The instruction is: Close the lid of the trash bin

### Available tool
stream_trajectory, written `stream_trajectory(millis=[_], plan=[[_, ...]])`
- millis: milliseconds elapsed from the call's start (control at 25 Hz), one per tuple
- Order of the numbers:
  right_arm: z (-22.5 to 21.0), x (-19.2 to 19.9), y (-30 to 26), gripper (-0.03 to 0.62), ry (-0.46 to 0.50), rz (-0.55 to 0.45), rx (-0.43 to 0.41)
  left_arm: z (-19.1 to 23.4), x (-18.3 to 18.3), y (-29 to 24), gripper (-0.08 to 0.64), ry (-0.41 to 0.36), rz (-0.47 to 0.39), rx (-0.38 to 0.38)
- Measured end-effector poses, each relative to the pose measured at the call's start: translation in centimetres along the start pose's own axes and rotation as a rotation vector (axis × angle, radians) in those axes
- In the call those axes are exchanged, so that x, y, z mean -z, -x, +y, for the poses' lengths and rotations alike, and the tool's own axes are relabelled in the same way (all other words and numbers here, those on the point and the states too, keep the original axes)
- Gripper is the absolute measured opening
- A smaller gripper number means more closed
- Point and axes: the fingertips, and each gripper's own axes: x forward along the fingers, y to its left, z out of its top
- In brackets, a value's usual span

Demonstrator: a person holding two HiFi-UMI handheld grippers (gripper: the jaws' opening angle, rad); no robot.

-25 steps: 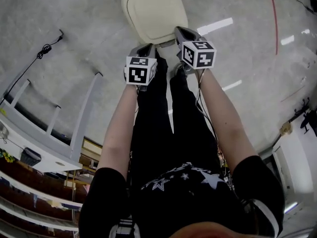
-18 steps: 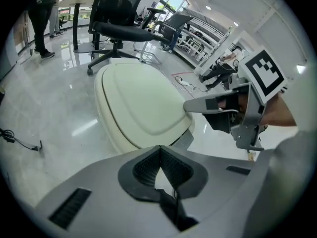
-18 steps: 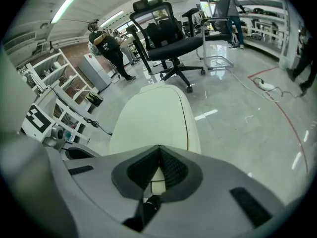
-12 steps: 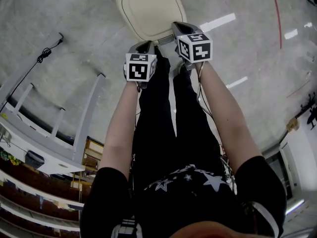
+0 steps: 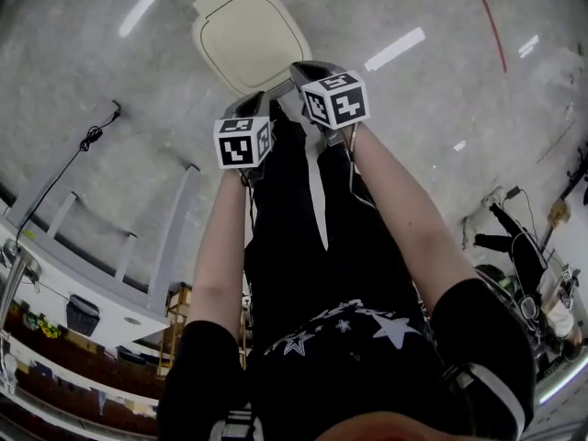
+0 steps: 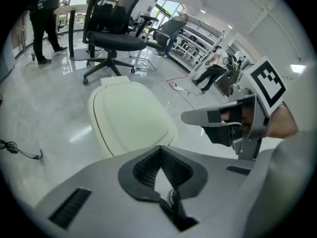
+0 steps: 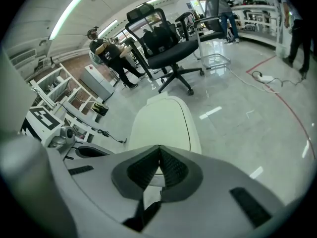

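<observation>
The cream trash bin [image 5: 248,39] stands on the grey floor, its lid lying flat on top. It fills the middle of the left gripper view as the bin [image 6: 131,118] and of the right gripper view as the bin [image 7: 166,125]. My left gripper [image 5: 262,99] and right gripper [image 5: 308,67] hover side by side above the bin's near edge, apart from the lid. The left gripper [image 6: 160,148] has its jaws together with nothing between them. So has the right gripper [image 7: 159,148]. My legs hide the floor below the bin.
A black office chair [image 6: 111,33] stands behind the bin, also in the right gripper view as the chair [image 7: 168,43]. A black cable [image 5: 92,136] lies on the floor at left beside a white frame [image 5: 170,237]. A red floor line [image 5: 487,16] runs at right. People stand farther off.
The bin and both grippers have slid to the left in the head view as the head turned. Both grippers stay shut near the bin's near edge.
</observation>
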Motion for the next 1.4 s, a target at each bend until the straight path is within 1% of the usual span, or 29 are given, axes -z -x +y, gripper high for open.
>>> stream_trajectory(millis=[120, 240, 320, 480, 560, 760, 920, 1080, 1200, 1320, 1400], plan=[[1.3, -1.2, 3.3, 0.008, -0.003, -0.052, -0.031, -2.1, -1.7, 2.3, 0.012, -0.011, -0.039, -0.005], [1.9, -2.4, 7.1, 0.008, -0.025, -0.123, -0.054, -4.8, -3.4, 4.6, 0.012, -0.041, -0.086, 0.004], [2.2, -2.6, 9.4, 0.008, -0.042, -0.157, -0.069, -6.8, -4.4, 6.2, 0.012, -0.056, -0.122, 0.009], [3.0, -1.2, 14.5, 0.008, -0.080, -0.198, -0.118, -11.0, -4.7, 9.3, 0.012, -0.091, -0.174, 0.016], [3.2, -0.3, 17.6, 0.008, -0.082, -0.209, -0.135, -13.2, -4.5, 10.9, 0.012, -0.107, -0.194, 0.010], [2.9, 1.1, 24.0, 0.008, -0.058, -0.246, -0.140, -18.4, -5.5, 14.4, 0.012, -0.108, -0.281, 0.023], [3.7, 2.1, 28.8, 0.008, -0.006, -0.267, -0.183, -22.6, -6.4, 17.4, 0.012, -0.145, -0.350, 0.014], [5.5, 2.6, 31.5, 0.008, 0.059, -0.268, -0.250, -24.9, -7.1, 21.2, 0.012, -0.124, -0.449, -0.009], [6.8, 2.9, 34.1, 0.008, 0.090, -0.271, -0.294, -26.5, -5.8, 23.6, 0.012, -0.086, -0.500, -0.029], [7.7, 2.2, 36.8, 0.008, 0.120, -0.305, -0.340, -28.2, -4.9, 25.4, 0.012, -0.047, -0.556, -0.031], [8.5, 1.9, 38.0, 0.008, 0.110, -0.336, -0.387, -28.9, -4.3, 26.4, 0.012, -0.025, -0.583, -0.025]])
